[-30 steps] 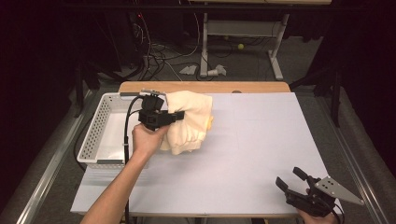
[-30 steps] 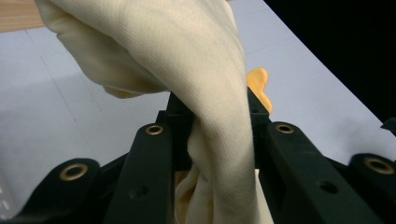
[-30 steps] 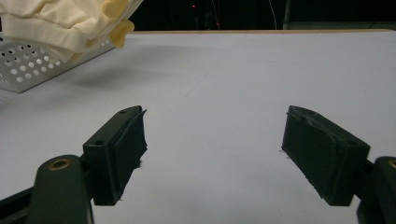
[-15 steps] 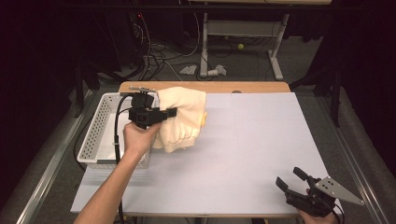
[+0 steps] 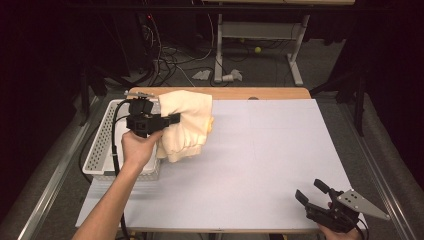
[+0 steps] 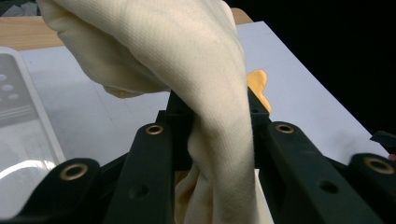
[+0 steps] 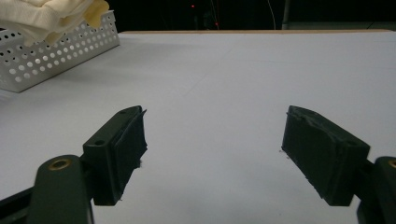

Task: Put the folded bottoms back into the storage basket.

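Your left gripper [image 5: 172,119] has carried the cream cloth [image 5: 187,125] leftward — its jaws are clamped on a fold, and the bundle now hangs over the right edge of the white perforated basket [image 5: 102,145] rather than the table's middle. Your right gripper [image 5: 314,193] hasn't moved — jaws spread wide, holding nothing, near the table's [image 5: 280,150] front right corner.

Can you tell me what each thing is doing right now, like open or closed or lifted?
Left hand-held gripper: shut on the cream cloth.
Cream cloth: bunched, lifted, hanging partly over the basket's edge.
White basket: upright at the table's left side.
Right hand-held gripper: open, holding nothing.
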{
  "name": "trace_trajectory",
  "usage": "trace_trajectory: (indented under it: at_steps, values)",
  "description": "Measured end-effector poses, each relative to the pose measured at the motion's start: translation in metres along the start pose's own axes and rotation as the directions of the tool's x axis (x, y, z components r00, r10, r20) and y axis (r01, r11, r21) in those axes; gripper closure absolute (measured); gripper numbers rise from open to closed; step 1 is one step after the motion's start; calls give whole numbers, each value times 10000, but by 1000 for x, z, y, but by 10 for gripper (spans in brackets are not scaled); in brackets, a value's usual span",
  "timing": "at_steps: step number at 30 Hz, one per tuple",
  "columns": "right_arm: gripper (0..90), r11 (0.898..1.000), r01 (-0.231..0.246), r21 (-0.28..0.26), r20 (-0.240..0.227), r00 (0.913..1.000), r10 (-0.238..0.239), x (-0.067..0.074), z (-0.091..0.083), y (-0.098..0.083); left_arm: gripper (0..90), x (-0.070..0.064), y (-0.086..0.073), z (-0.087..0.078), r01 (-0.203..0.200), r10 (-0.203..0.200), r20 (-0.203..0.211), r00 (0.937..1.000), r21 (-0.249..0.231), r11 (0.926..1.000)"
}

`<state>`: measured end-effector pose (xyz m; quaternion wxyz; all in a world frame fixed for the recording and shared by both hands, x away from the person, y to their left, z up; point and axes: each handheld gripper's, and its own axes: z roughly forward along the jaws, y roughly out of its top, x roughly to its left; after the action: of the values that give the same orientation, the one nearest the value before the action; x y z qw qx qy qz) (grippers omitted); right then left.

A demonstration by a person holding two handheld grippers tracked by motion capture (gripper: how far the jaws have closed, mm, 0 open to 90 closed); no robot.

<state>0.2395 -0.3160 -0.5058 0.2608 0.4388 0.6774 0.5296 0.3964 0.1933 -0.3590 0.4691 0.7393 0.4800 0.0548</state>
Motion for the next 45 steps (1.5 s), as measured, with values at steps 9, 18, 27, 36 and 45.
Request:
trace_trajectory:
  at_steps: [9,18,27,36,45]
  values:
    - [220,10000,-48,-1,18,10000,48,0,0,0,699,7,-1,-8,132,-133,-67,9999,-129,9998]
    - [220,10000,-38,8,18,10000,38,0,0,0,699,12,-1,-19,298,-304,-196,9993,-294,9991]
    - [221,10000,-37,14,22,10000,37,0,0,0,699,18,-3,-29,381,-395,-353,9986,-413,9984]
    - [221,10000,-14,1,28,10000,14,0,0,0,698,27,-6,-43,553,-588,-540,9968,-646,9964]
    - [220,10000,-27,17,28,10000,27,0,0,0,697,33,-9,-56,642,-710,-775,9945,-863,9942]
